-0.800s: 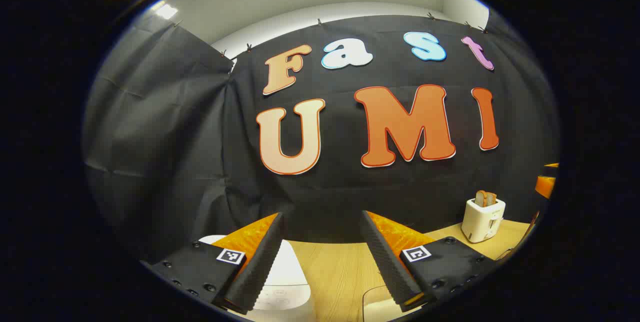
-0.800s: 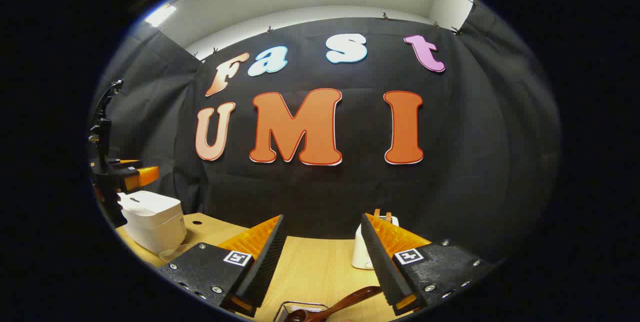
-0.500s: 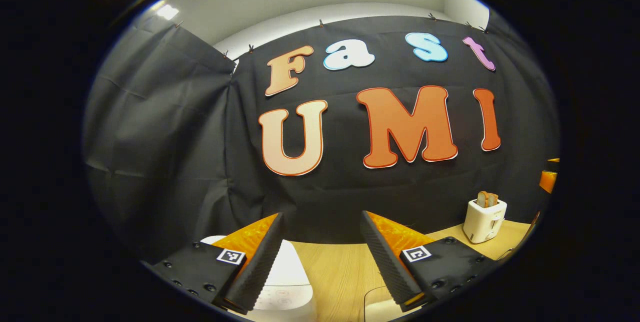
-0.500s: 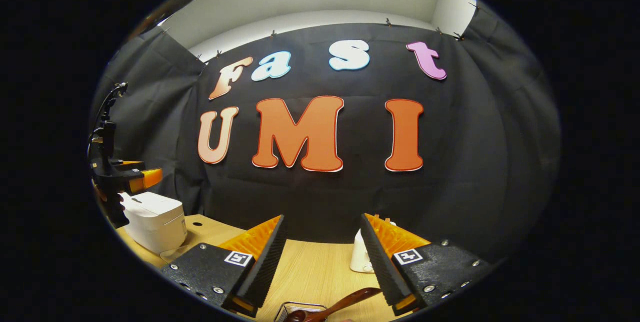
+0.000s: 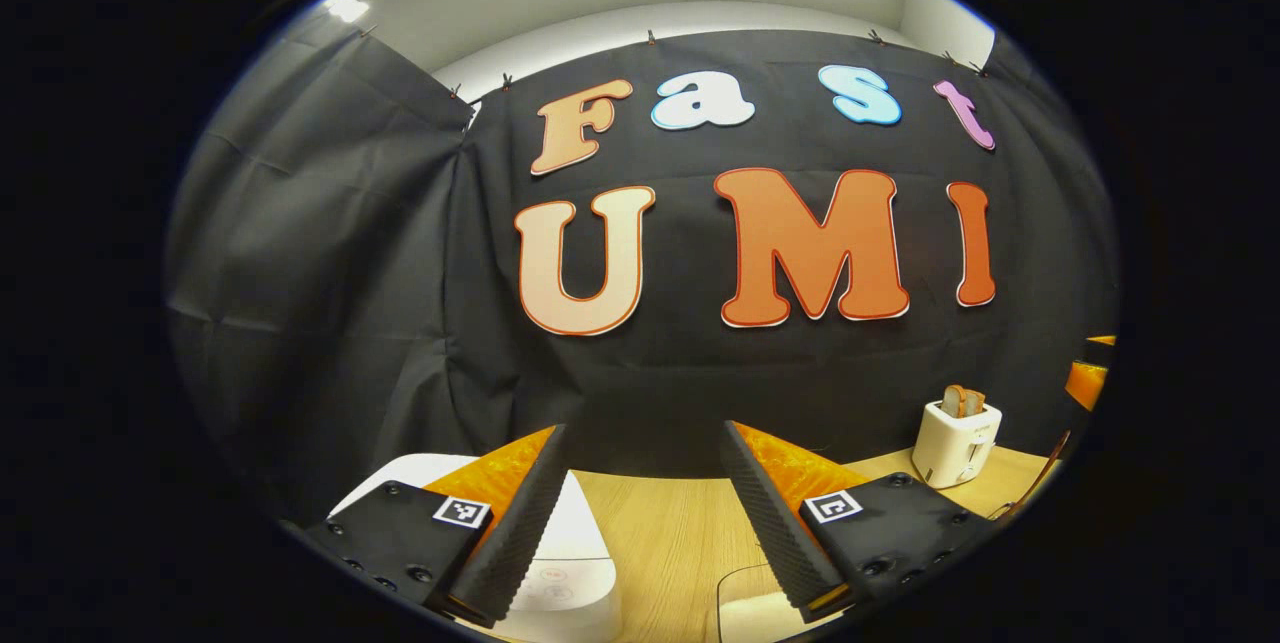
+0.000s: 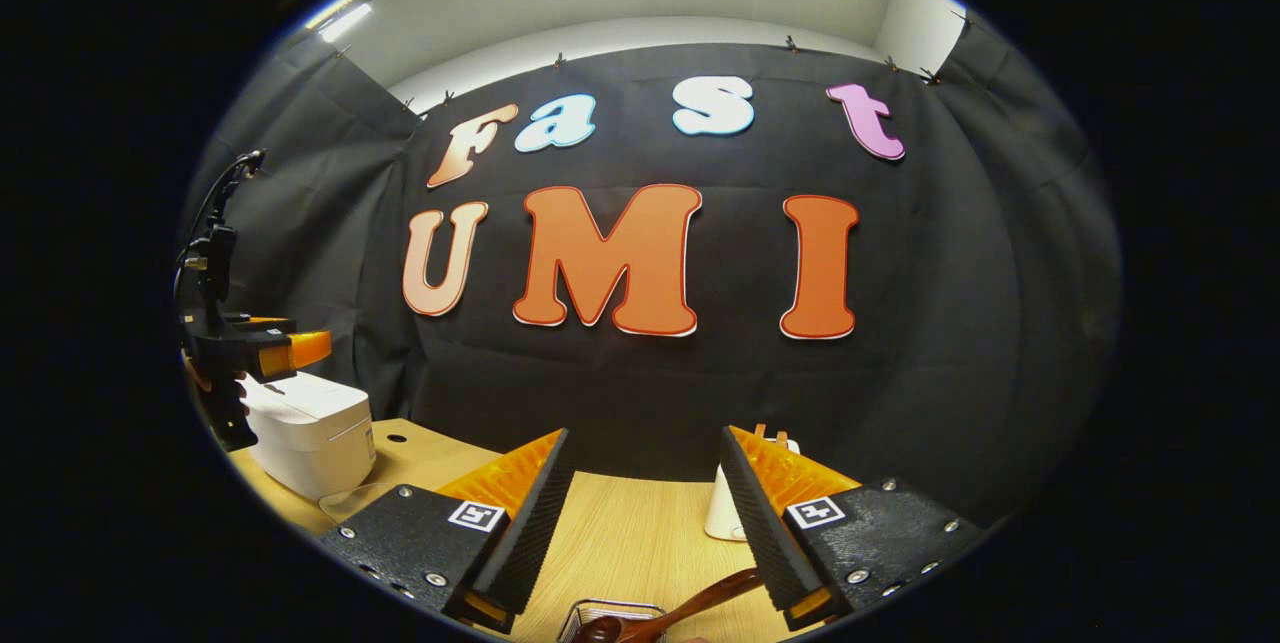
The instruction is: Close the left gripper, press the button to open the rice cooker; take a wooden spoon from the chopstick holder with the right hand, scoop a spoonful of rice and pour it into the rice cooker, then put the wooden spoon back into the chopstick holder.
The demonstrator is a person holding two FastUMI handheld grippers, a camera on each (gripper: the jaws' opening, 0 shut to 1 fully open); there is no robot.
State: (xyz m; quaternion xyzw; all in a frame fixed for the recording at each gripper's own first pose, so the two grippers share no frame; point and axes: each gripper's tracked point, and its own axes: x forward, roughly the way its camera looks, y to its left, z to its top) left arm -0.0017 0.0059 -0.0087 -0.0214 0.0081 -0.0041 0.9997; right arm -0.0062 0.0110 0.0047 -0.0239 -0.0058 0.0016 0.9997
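Observation:
The white rice cooker [image 5: 560,578] sits low in the left gripper view, its lid down, partly behind my left gripper [image 5: 640,523], which hangs above it, open and empty. In the right gripper view the cooker [image 6: 315,433] stands at the far left on the wooden table [image 6: 620,533], with the left gripper [image 6: 265,348] hovering over it. My right gripper [image 6: 640,523] is open and holds nothing. Just below it, a dark wooden spoon [image 6: 690,608] leans out of the wire chopstick holder [image 6: 610,618] at the bottom edge.
A white toaster [image 5: 955,433] with bread slices stands at the right rear of the table; in the right gripper view the toaster [image 6: 725,513] shows behind the right finger. A clear container's rim [image 5: 745,593] lies beside the cooker. Black cloth walls the back.
Both views have shifted slightly; the left gripper has tilted a little, showing more of the cooker's lid. Both grippers stay open.

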